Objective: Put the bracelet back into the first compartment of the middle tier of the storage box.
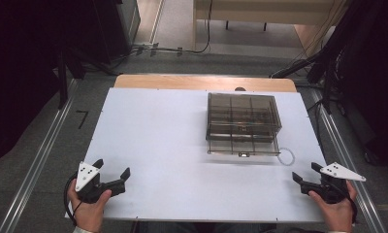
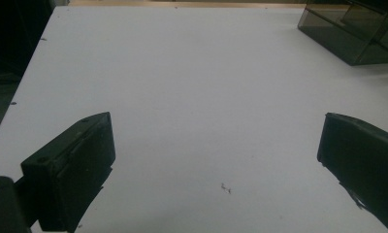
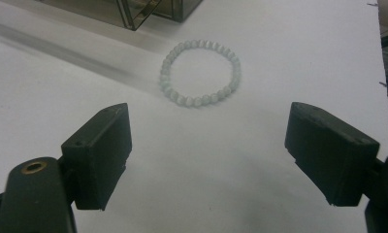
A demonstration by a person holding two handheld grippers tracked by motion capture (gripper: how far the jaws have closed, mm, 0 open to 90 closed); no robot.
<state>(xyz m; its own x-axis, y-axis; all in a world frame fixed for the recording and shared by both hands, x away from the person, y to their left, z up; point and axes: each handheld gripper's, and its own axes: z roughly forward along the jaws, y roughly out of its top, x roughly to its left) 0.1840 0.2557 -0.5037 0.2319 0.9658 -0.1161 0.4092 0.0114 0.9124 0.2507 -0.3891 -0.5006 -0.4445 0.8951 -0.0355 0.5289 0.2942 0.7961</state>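
A white desk is seen from above, with a smoke-tinted clear plastic organiser box set on its far right part. The box is divided into small compartments, and its front edge faces the person. A pale beaded bracelet is laid flat on the desk just beside the box's near right corner; whether the two touch cannot be told.

The left hand-held gripper is held in the left hand at the desk's near left corner. Its jaws are spread wide and nothing is held between them; in the left gripper view bare desk is framed between them, and a corner of the box is seen at upper right.

The right hand-held gripper is held in the right hand at the near right corner, with its jaws also spread wide and empty. In the right gripper view the bracelet is seen lying ahead of the jaws, apart from both.
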